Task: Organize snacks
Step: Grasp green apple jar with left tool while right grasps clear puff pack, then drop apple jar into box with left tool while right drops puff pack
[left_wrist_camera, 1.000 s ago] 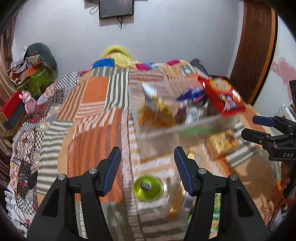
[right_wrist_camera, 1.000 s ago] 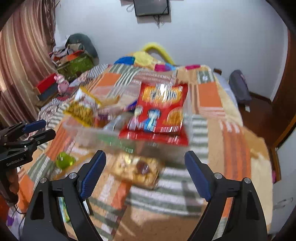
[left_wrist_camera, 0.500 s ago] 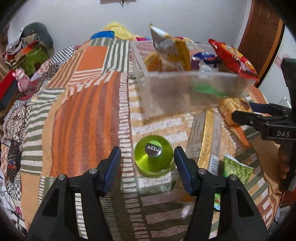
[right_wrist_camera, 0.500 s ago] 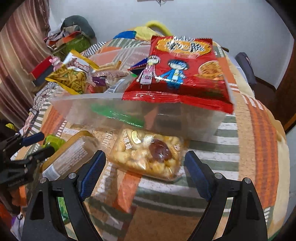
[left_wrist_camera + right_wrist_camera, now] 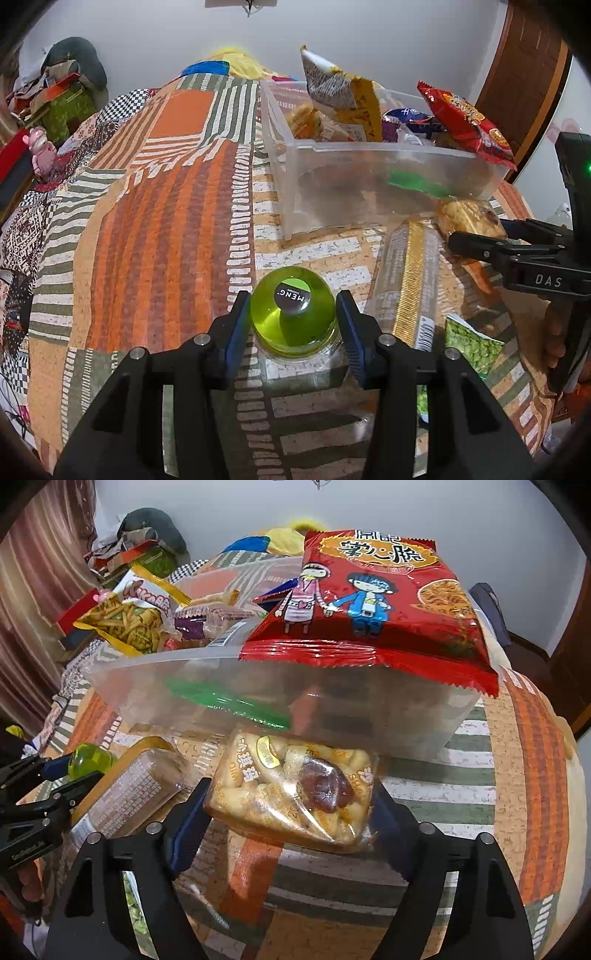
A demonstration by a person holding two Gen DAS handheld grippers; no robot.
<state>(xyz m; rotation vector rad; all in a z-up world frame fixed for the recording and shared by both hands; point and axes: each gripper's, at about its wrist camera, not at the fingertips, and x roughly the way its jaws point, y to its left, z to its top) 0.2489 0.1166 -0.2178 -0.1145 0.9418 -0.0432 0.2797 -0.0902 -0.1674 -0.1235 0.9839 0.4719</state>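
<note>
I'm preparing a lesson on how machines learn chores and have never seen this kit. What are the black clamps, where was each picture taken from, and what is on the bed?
There is no robot: a person holds a two-finger clamp in each hand, each with a camera looking along its fingers. In the left-hand view, the left gripper has its fingers on either side of a green jelly cup. In the right-hand view, the right gripper flanks a clear packet of biscuits. On the patchwork bedspread stands a clear bin of snacks, a red packet lying across its rim.
</note>
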